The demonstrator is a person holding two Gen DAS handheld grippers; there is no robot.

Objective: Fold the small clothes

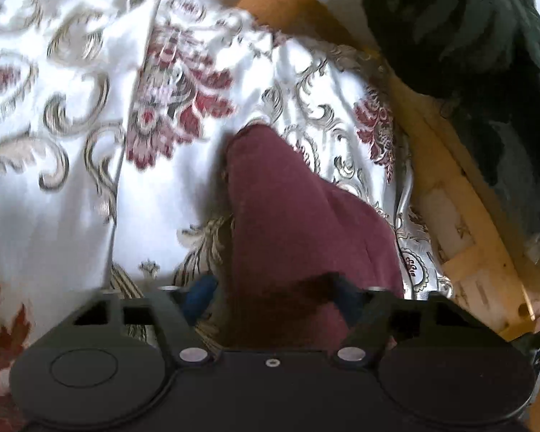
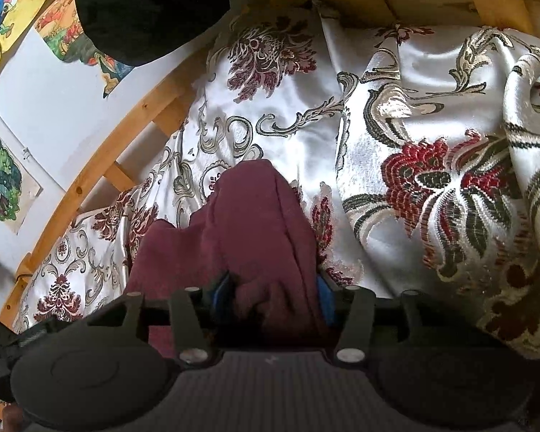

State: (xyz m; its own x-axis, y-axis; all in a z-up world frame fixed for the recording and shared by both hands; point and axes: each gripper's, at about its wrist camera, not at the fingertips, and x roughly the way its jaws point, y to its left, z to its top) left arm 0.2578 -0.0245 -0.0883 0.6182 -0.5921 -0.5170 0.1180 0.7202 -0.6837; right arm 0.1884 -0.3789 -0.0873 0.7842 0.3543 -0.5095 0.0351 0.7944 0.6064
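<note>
A maroon garment point(image 1: 291, 216) hangs from my left gripper point(image 1: 270, 291), which is shut on its near edge; it droops over the white floral bedspread point(image 1: 72, 180). In the right wrist view the same maroon garment point(image 2: 248, 223) is bunched between the blue-padded fingers of my right gripper point(image 2: 273, 295), which is shut on it. Both grippers hold the cloth above the bedspread point(image 2: 298, 115). The fingertips are mostly covered by the cloth.
A wooden bed frame point(image 1: 446, 194) runs along the right of the left view and curves along the left of the right view point(image 2: 133, 126). A dark green-black garment point(image 1: 468, 36) lies over it. Colourful drawings point(image 2: 3, 176) hang on the wall.
</note>
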